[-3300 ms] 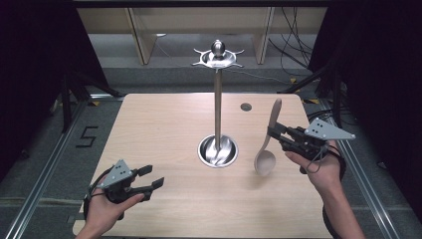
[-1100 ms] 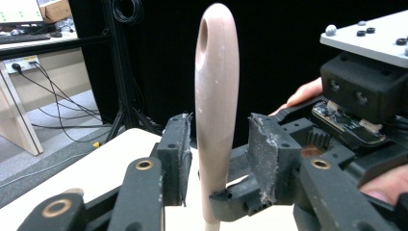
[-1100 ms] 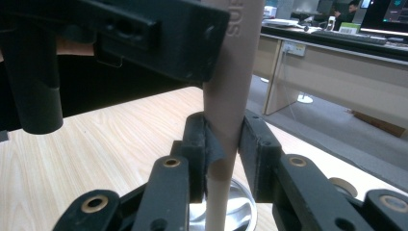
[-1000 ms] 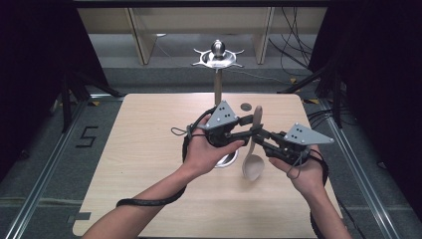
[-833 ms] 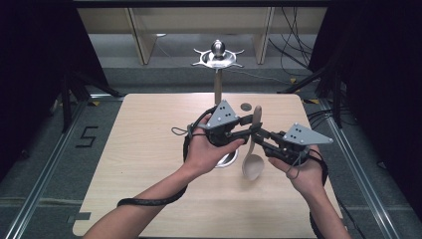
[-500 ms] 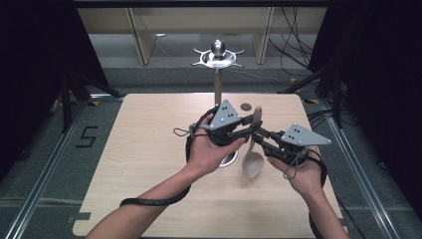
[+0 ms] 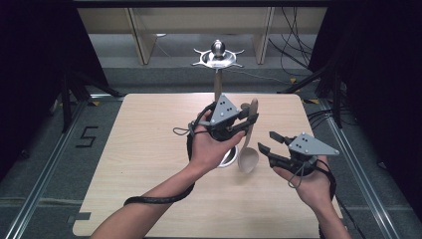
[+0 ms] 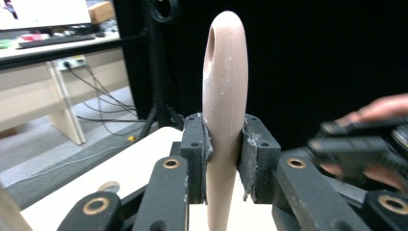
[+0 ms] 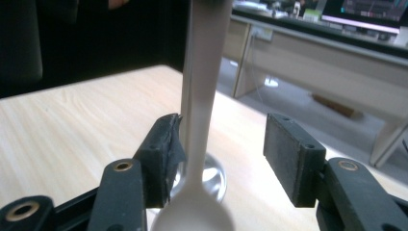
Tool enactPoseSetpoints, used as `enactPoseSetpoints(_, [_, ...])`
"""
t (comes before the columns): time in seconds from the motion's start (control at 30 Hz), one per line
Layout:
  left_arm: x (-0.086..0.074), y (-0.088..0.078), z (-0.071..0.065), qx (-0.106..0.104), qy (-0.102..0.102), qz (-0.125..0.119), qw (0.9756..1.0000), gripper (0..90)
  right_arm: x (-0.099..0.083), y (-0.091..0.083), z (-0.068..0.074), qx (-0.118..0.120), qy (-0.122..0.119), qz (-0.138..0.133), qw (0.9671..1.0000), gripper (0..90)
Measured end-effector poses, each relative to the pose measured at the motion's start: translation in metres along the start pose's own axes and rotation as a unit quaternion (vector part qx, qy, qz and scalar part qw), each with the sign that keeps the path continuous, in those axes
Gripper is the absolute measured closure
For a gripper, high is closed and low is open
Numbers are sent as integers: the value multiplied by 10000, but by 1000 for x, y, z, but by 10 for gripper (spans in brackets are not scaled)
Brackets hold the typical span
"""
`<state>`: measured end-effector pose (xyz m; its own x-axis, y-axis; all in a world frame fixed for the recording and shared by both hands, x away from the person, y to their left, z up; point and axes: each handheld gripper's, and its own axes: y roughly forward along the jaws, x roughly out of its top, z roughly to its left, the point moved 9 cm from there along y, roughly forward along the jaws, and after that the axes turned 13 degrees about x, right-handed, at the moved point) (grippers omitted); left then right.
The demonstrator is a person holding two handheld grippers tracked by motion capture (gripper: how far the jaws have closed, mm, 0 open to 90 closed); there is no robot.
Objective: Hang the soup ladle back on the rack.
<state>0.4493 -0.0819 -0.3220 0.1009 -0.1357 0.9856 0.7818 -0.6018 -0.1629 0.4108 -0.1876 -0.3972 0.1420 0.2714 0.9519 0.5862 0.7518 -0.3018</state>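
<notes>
The wooden spoon (image 7: 249, 137) stands nearly upright above the middle of the counter (image 7: 149, 149), bowl end down, and the left tool (image 7: 247, 122) is clamped on its handle below the hanging hole, as the left gripper view shows (image 8: 223, 120). The right tool (image 7: 268, 142) sits just beside the spoon bowl with its jaws apart; in the right gripper view the spoon's neck (image 9: 199, 110) lies against one pad while the other pad stands clear. So the handover looks done: the left side carries the spoon and the right has let go. What seems left is hanging the spoon by its hole on a hook of the metal rack (image 7: 217, 57), whose pole rises just behind the left hand and whose round base (image 7: 229, 158) rests on the counter under it.

Room is good: the counter is bare to the left and front, and the space above the rack's top ring is open. The tight spots are the pole close behind the spoon and the right tool near its bowl.
</notes>
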Motion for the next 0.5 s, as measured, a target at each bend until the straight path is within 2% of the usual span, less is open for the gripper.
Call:
enactPoseSetpoints(0.03, [1, 0, 2, 68, 24, -12, 10000, 733, -7, -2, 2, 22, 90, 87, 9999, 469])
enactPoseSetpoints(0.17, [6, 1, 6, 339, 19, 10, 9994, 733, -28, -7, 6, 62, 110, 219, 9997, 469])
enactPoseSetpoints(0.27, [10, 1, 7, 439, 1, 12, 9990, 733, -42, -9, 10, 84, 223, 338, 9991, 469])
enactPoseSetpoints(0.33, [13, 0, 8, 493, -17, 7, 9988, 733, -48, -10, 11, 41, 336, 323, 9989, 469])
enactPoseSetpoints(0.4, [17, 0, 9, 552, -28, -16, 9985, 733, -54, -11, 14, 110, 448, 441, 9980, 468])
enactPoseSetpoints(0.43, [19, -1, 10, 610, 2, -55, 9981, 733, -56, -10, 13, 37, 434, 381, 9983, 468])
enactPoseSetpoints(0.47, [21, -1, 10, 635, 25, -54, 9980, 733, -58, -11, 15, 104, 472, 459, 9978, 467])
enactPoseSetpoints(0.5, [22, -1, 11, 656, 33, -53, 9978, 733, -59, -8, 13, 64, 385, 375, 9985, 467])
